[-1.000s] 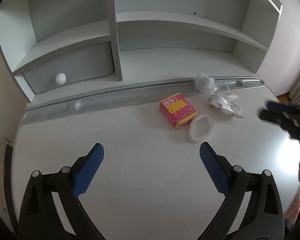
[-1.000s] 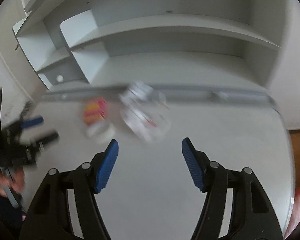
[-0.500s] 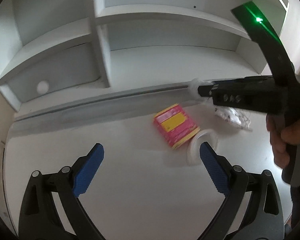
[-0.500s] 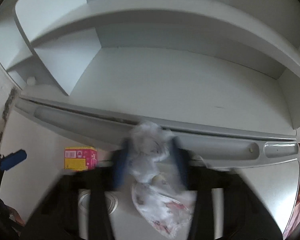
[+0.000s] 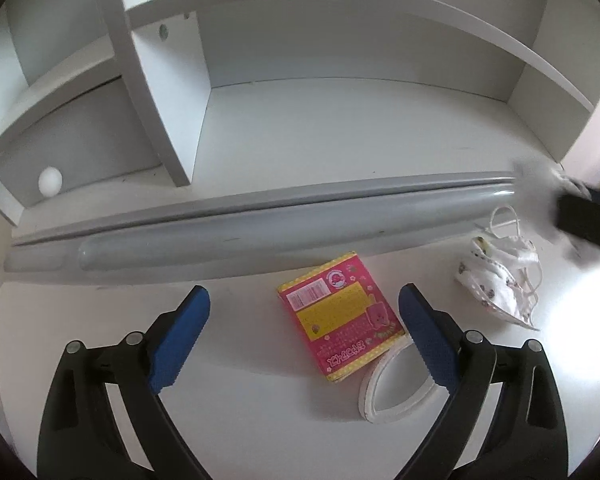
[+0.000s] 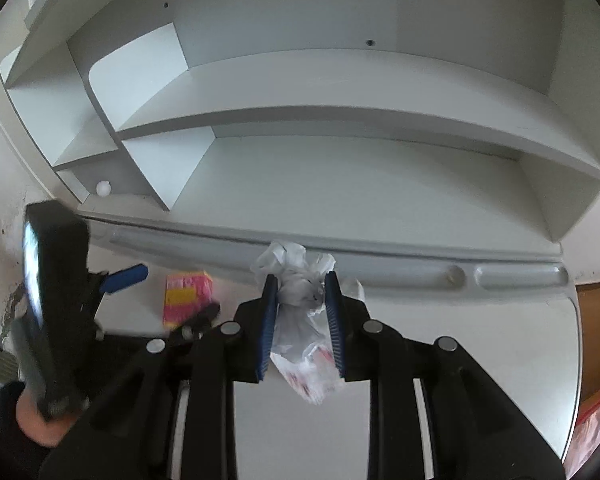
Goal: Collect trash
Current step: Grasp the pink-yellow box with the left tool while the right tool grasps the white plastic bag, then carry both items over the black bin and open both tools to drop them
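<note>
Left wrist view only: left gripper (image 5: 303, 312) stands wide open over the desk (image 5: 228, 408), holding nothing. Pink box (image 5: 342, 316) lies between its fingers, w/ a white ring (image 5: 396, 396) at 5 o'clock of it and a face mask (image 5: 500, 276) at 2 o'clock. Right gripper (image 6: 301, 302) is only a blur at 3 o'clock there. Right wrist view: its 2 pads pinch a crumpled plastic bag (image 6: 300, 292); the mask is hidden behind it.

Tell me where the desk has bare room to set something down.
Bare: the desk left of the pink box, up to the grey groove; also the lower shelf. Crowded: the right side, with box, white ring and face mask.
</note>
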A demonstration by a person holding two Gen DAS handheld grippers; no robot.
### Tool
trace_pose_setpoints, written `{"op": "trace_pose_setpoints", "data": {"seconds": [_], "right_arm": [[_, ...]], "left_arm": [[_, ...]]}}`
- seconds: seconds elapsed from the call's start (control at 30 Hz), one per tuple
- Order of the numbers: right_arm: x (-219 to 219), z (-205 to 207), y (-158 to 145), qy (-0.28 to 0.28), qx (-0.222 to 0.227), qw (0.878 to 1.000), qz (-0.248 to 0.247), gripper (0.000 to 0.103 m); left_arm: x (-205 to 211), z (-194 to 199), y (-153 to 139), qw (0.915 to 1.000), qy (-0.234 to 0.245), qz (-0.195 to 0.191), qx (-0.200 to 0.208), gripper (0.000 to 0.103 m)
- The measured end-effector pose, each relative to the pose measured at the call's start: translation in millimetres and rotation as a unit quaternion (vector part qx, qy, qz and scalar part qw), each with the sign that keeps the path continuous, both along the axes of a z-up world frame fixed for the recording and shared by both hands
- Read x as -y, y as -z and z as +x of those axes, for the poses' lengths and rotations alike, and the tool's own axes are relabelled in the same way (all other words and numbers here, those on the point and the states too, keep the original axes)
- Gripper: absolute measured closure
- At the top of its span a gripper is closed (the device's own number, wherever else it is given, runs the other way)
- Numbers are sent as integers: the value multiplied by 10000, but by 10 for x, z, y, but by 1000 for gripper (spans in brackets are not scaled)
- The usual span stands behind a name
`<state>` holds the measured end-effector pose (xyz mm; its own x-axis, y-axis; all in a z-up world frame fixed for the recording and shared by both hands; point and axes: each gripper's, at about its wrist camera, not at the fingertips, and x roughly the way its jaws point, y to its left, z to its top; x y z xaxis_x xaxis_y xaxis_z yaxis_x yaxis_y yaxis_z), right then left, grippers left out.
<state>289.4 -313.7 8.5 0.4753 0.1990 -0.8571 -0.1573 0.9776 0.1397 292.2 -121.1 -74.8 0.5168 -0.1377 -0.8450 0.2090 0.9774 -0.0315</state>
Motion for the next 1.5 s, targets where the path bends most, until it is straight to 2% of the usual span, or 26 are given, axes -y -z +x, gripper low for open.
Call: {"op": "trace_pose_setpoints", "data": {"seconds": [0.03, 0.07, 0.1, 0.13, 0.2, 0.3, 0.47, 0.6, 0.7, 0.8, 0.87, 0.93, 0.97, 1.0, 1.13, 1.2, 1.33, 1.43, 1.5], "right_arm": [[71, -68, -14, 58, 12, 10000, 13, 79], [151, -135, -30, 134, 26, 9999, 24, 79], [209, -197, -53, 191, 38, 9998, 36, 79], [306, -303, -87, 298, 60, 9995, 62, 79], [534, -552, -152, 551, 91, 9983, 149, 79], [911, -983, -218, 960, 114, 9951, 229, 79], [1575, -1820, -276, 1896, 140, 9815, 226, 79], [2125, -2628, -268, 2800, 175, 9598, 94, 79], [2512, -3274, -231, 3496, 188, 9367, 24, 79], [2873, -4002, -163, 4178, 136, 9084, -83, 79], [3049, -4360, -121, 4503, 89, 8928, -105, 79], [3243, -4801, -34, 4897, 0, 8718, -125, 79], [3306, -4958, 10, 5040, -40, 8636, -109, 79], [3402, -5194, 89, 5247, -108, 8512, -74, 79], [3641, -5742, 357, 5667, -358, 8231, 0, 79], [3745, -5954, 525, 5818, -508, 8117, 84, 79], [3889, -6209, 827, 5966, -743, 7988, 210, 79], [3990, -6325, 1043, 6010, -913, 7933, 320, 79], [4041, -6357, 1148, 6012, -976, 7922, 384, 79]], "left_arm": [[-4, -5, -2, 10000, 6, -55, 16, 25], [-8, -19, -11, 9999, 49, -164, 14, 44], [-10, -36, -31, 9998, 64, -198, 48, 50], [-16, -45, -49, 9998, 34, -193, 28, 53], [-39, -90, -108, 9993, 40, -376, 6, 55], [-24, -216, -232, 9990, 130, -420, 91, 56], [354, -740, -543, 9956, 706, -522, 341, 57], [745, -1147, -695, 9870, 1338, -769, 446, 57], [1198, -1654, -818, 9745, 1996, -908, 479, 58], [1840, -2167, -838, 9528, 2815, -1027, 491, 58], [2214, -2536, -840, 9336, 3363, -1156, 440, 58], [2609, -2902, -807, 9127, 3890, -1208, 327, 58], [2733, -3029, -789, 9050, 4065, -1216, 295, 58], [2933, -3242, -755, 8926, 4334, -1217, 254, 58], [3489, -3858, -554, 8541, 5069, -1164, 53, 59], [3747, -4109, -379, 8395, 5320, -1104, -25, 59], [4250, -4466, 169, 8110, 5775, -861, -362, 59], [4553, -4660, 497, 7959, 5993, -623, -591, 59], [4574, -4692, 691, 7912, 6064, -484, -628, 59]]}}
